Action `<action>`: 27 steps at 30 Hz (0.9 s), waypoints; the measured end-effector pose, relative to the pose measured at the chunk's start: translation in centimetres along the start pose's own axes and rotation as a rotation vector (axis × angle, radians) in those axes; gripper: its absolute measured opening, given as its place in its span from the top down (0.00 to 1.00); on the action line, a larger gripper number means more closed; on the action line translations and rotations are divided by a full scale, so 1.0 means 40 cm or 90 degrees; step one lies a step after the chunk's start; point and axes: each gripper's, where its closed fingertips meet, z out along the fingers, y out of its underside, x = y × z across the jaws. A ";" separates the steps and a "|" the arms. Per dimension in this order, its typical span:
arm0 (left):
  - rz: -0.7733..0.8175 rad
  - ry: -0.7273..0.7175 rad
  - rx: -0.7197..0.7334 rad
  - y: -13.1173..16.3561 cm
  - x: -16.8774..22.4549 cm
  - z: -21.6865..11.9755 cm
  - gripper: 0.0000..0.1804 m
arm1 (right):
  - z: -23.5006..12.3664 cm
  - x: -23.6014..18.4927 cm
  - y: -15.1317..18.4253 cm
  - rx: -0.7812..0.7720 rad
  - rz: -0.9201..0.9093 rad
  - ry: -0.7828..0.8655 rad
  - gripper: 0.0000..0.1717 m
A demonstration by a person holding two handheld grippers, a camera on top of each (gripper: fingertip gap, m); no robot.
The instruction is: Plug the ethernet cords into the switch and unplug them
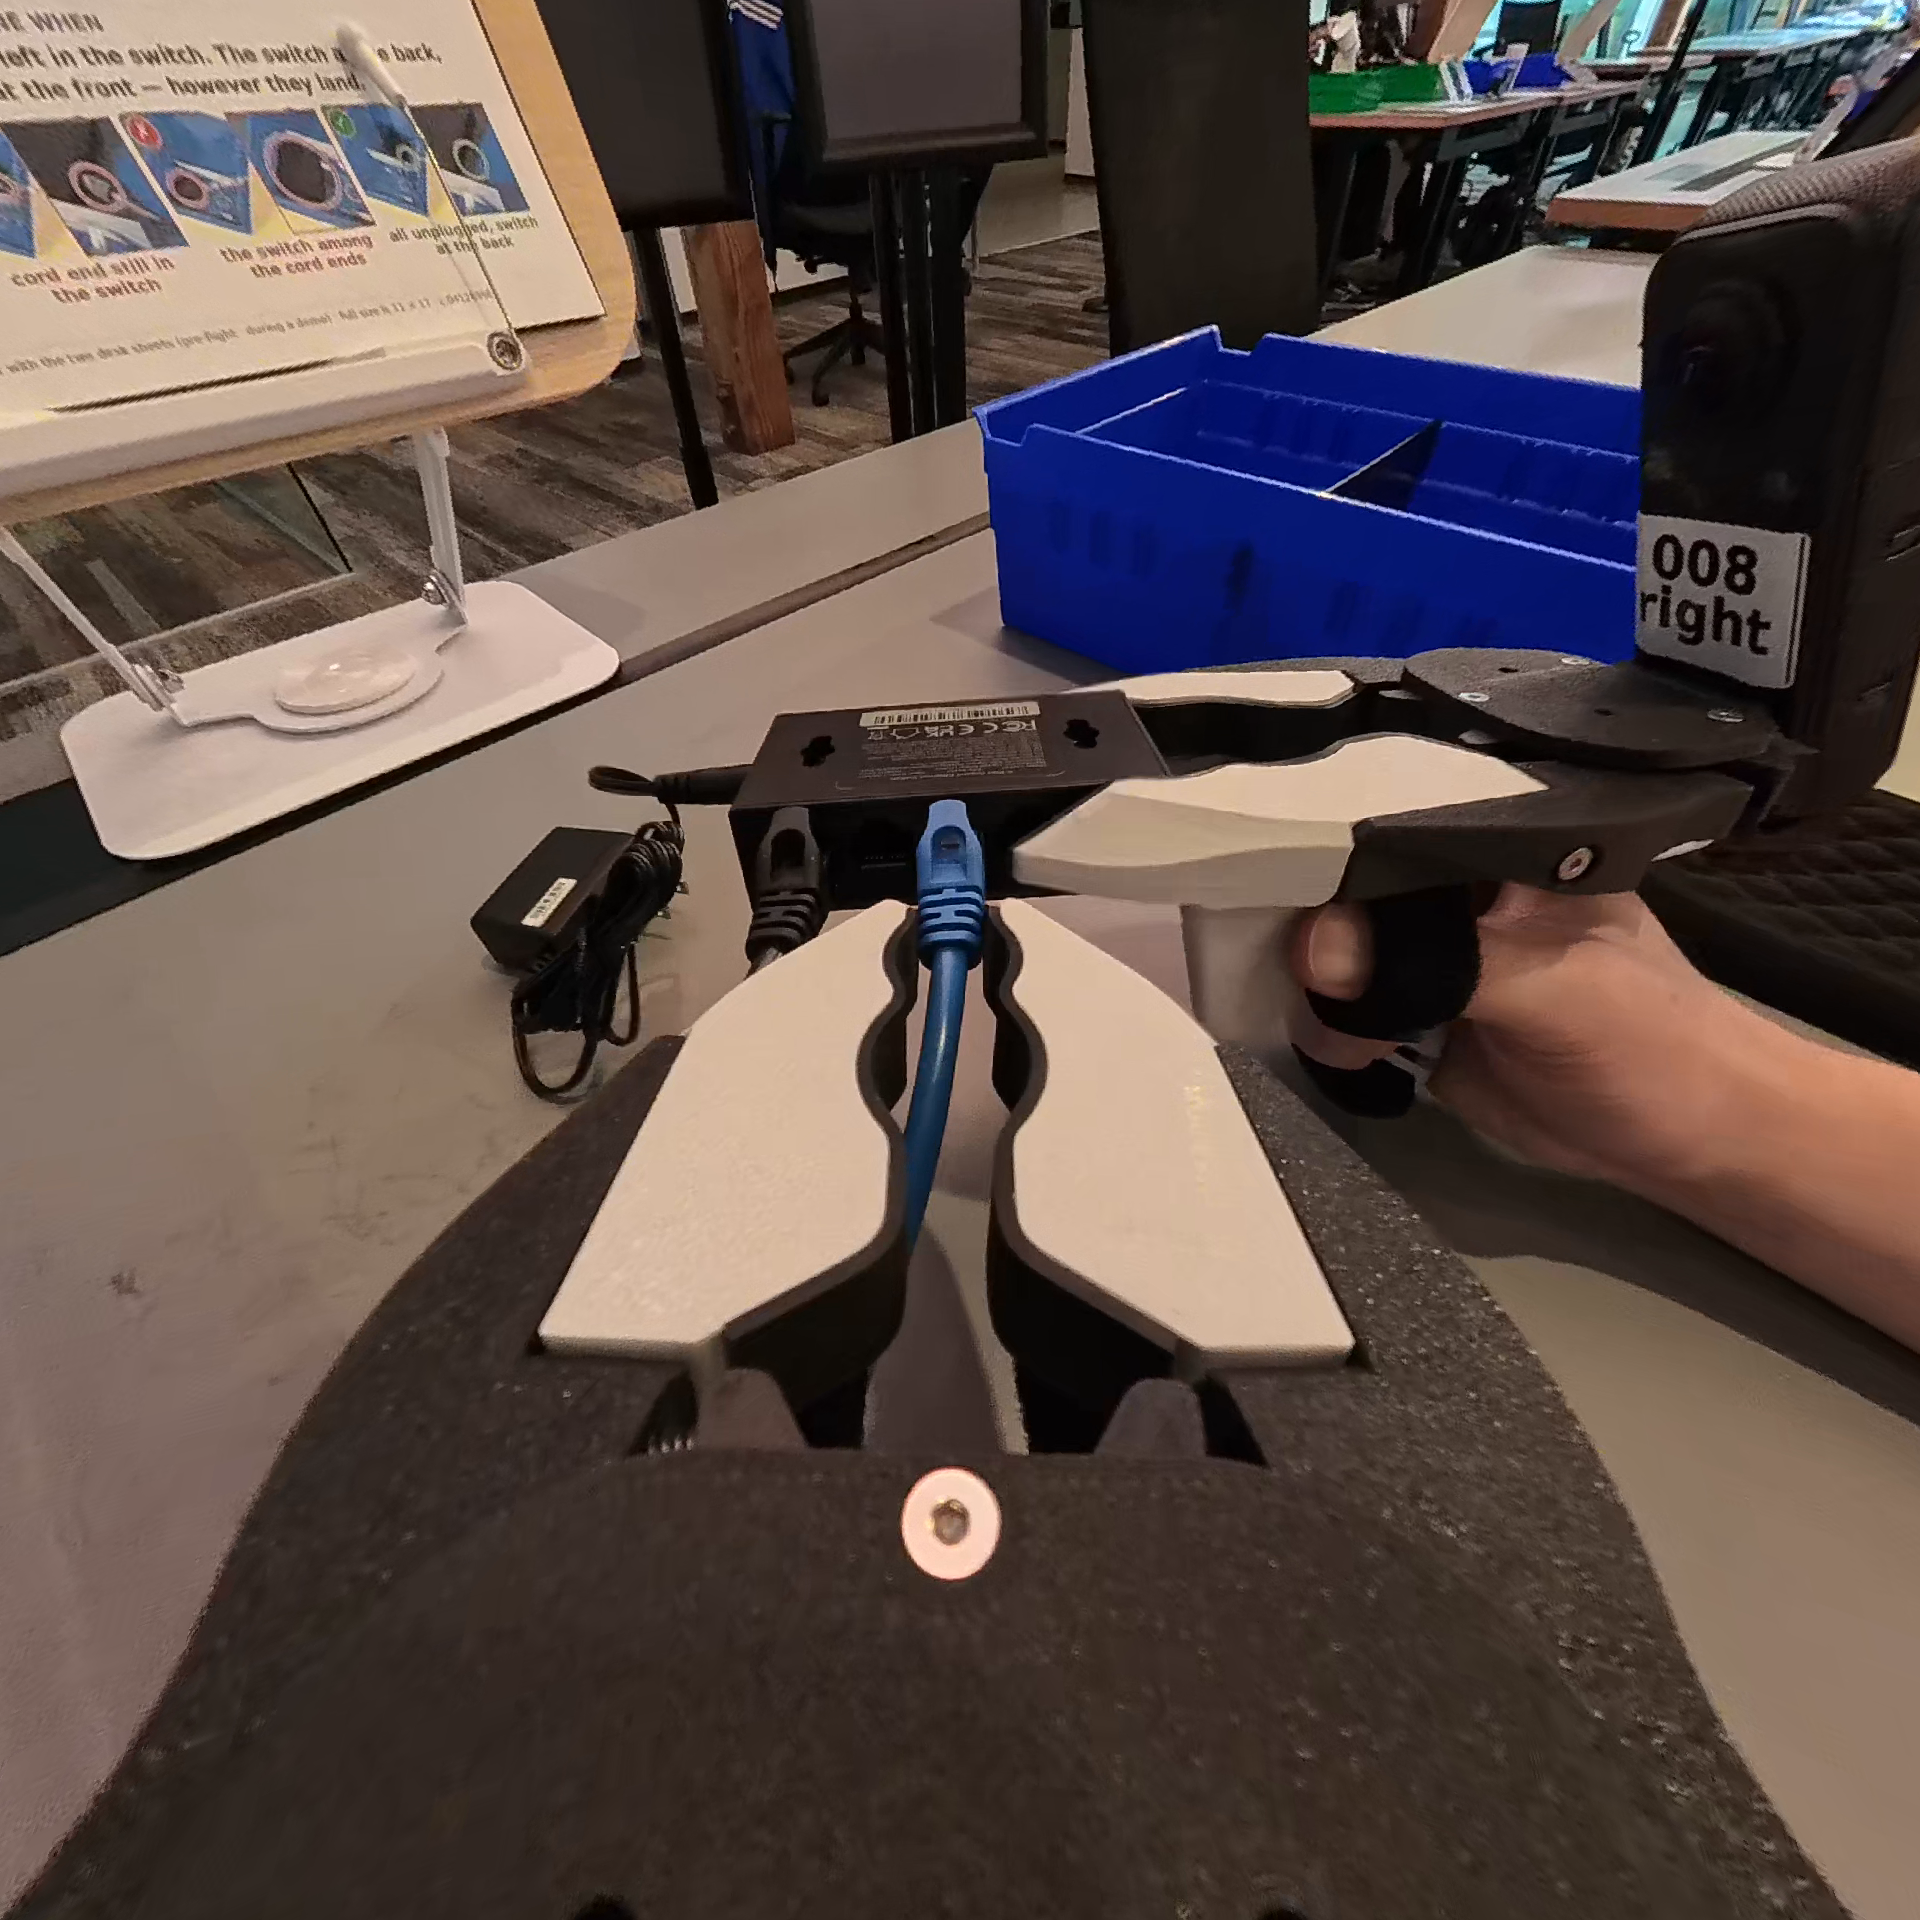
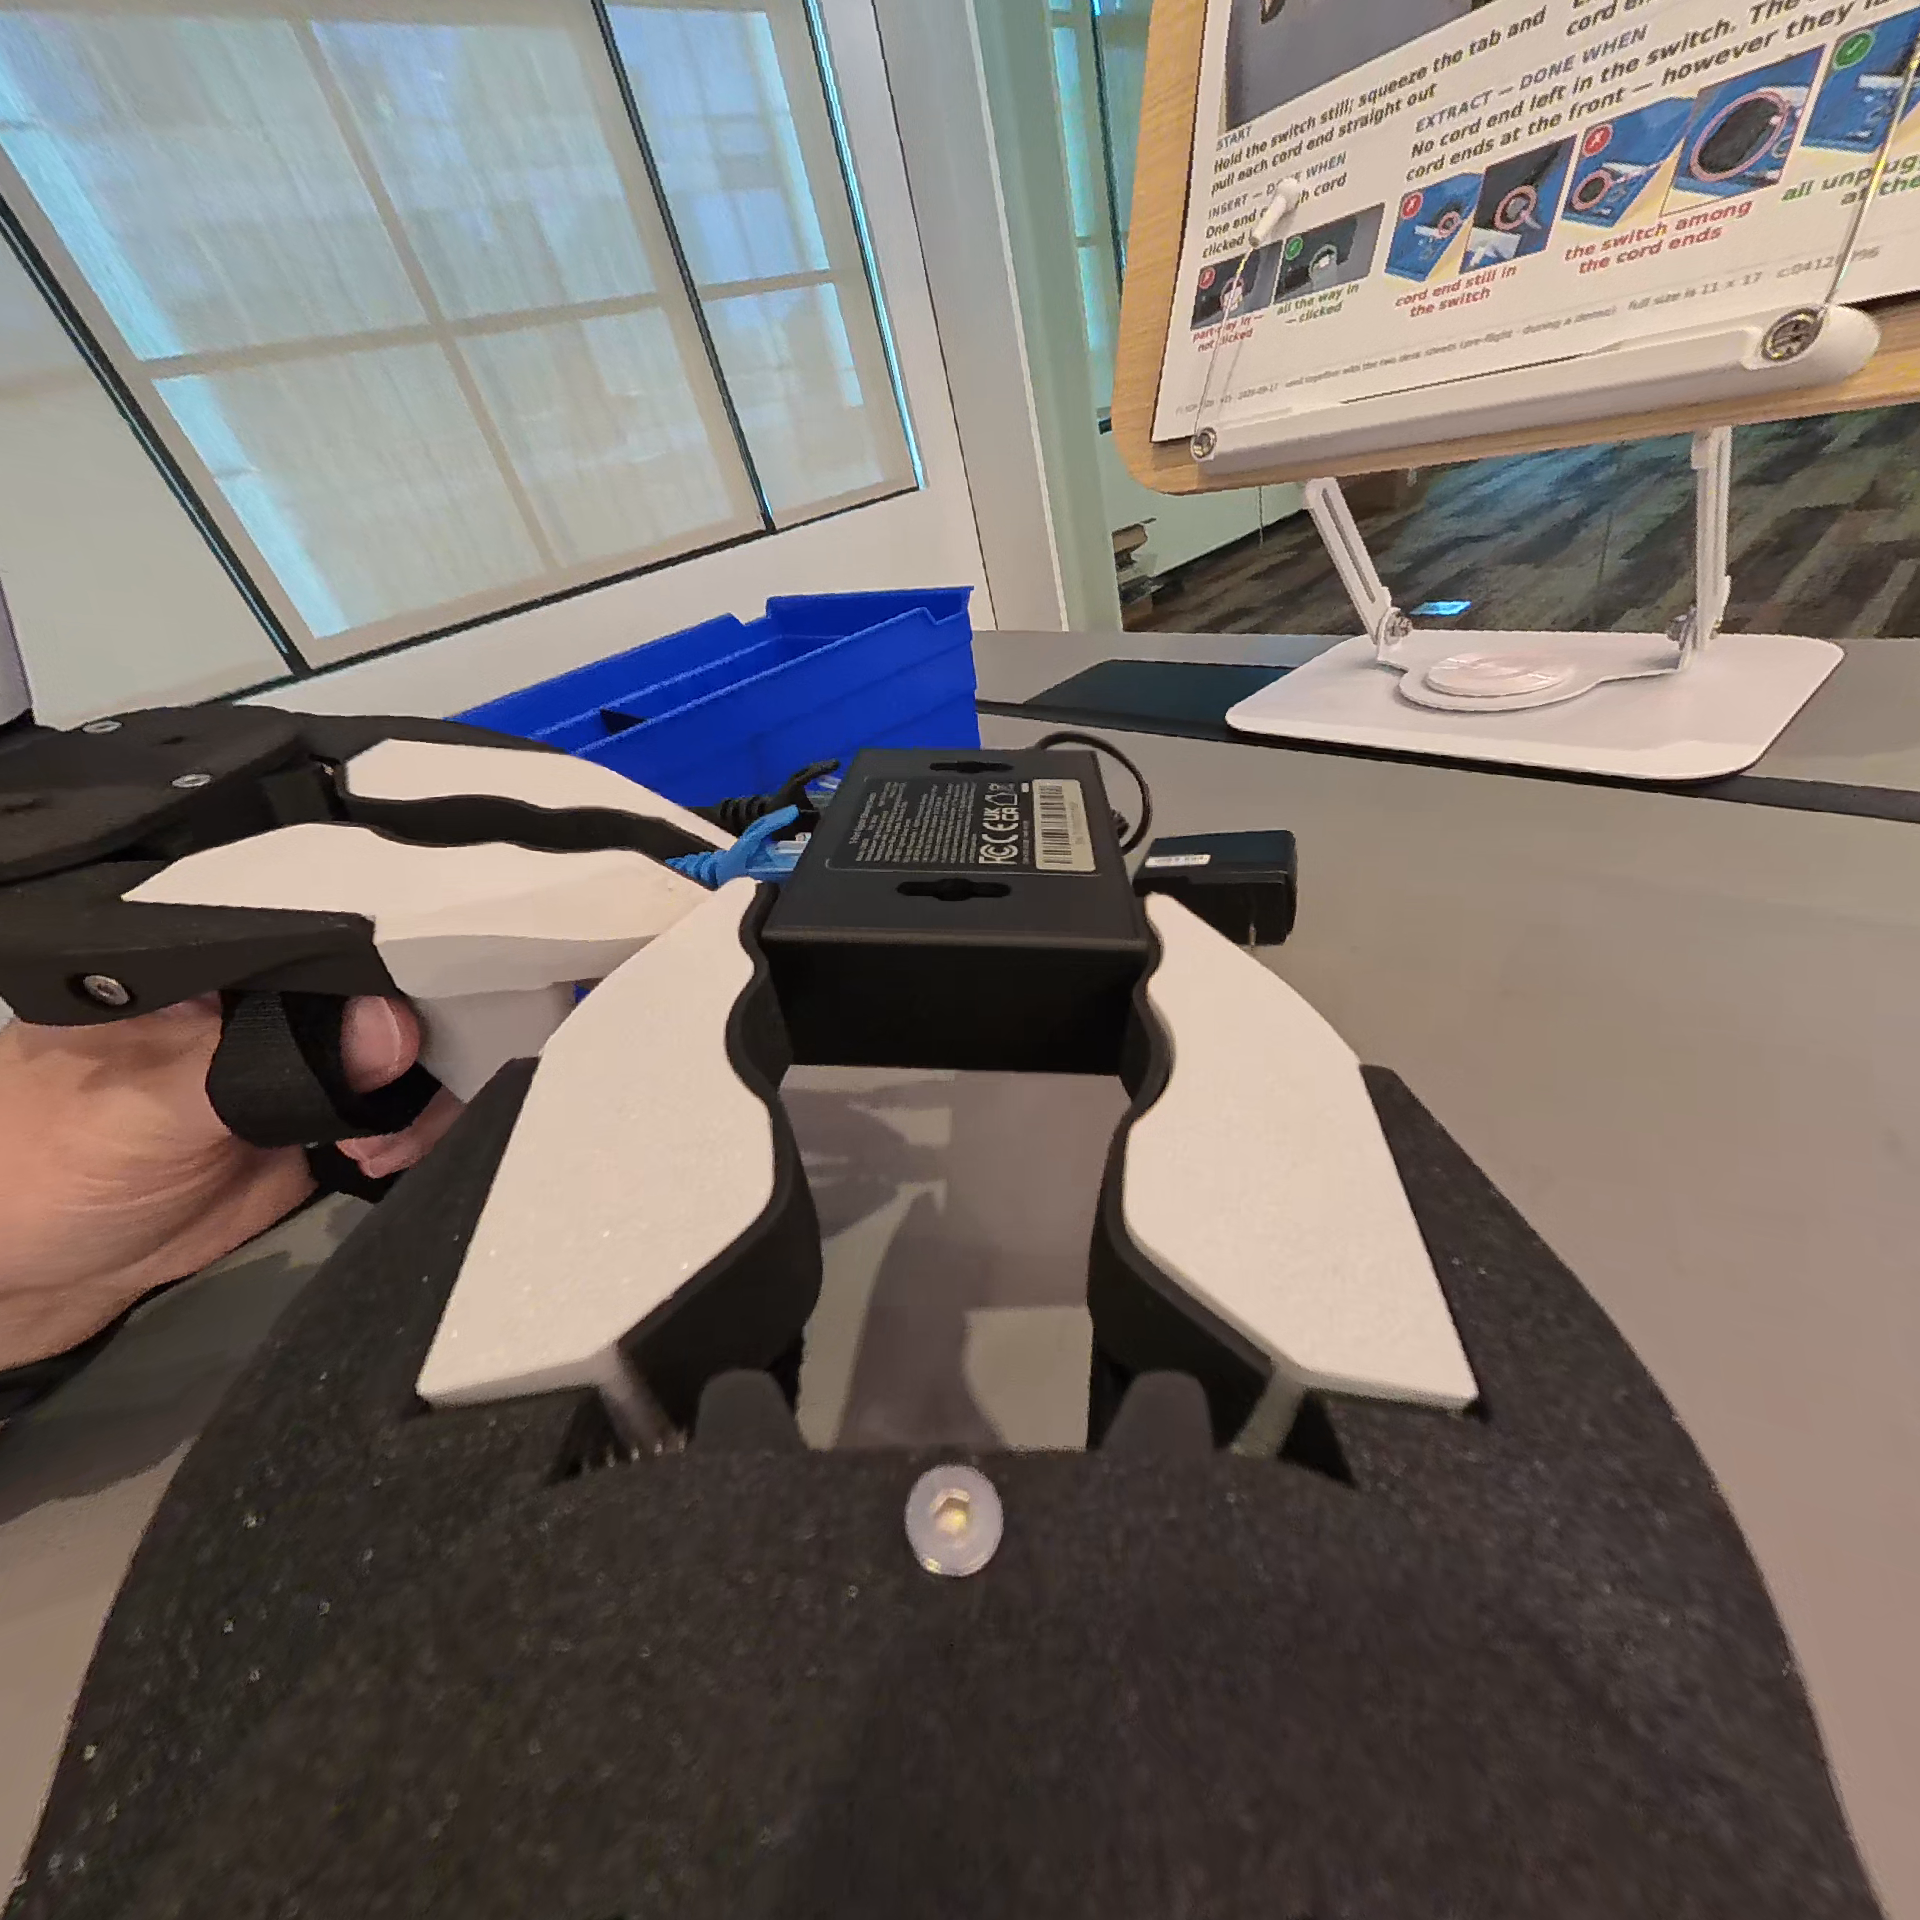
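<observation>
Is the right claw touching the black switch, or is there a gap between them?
Touching. In the right wrist view, the right claw has both white fingers pressed against the two sides of the black switch, with no gap visible.

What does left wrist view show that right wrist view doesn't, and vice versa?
Left wrist only: the switch's port face, with the black cord plugged in and an open port between it and the blue cord, whose boot the left gripper pinches.
Right wrist only: the right gripper clamping the switch by both sides; windows.
Both: switch lying label side up, power adapter, blue bin, document stand.
</observation>
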 end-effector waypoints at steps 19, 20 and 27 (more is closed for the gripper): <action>0.011 -0.001 0.010 -0.005 0.000 -0.003 0.94 | -0.011 -0.009 -0.013 -0.001 -0.001 -0.020 0.63; 0.014 -0.004 0.009 -0.005 -0.001 -0.003 0.94 | -0.011 -0.009 -0.016 -0.001 -0.012 -0.015 0.63; 0.046 -0.023 0.002 -0.005 -0.001 -0.002 0.94 | -0.008 -0.005 -0.014 -0.012 -0.037 0.016 0.64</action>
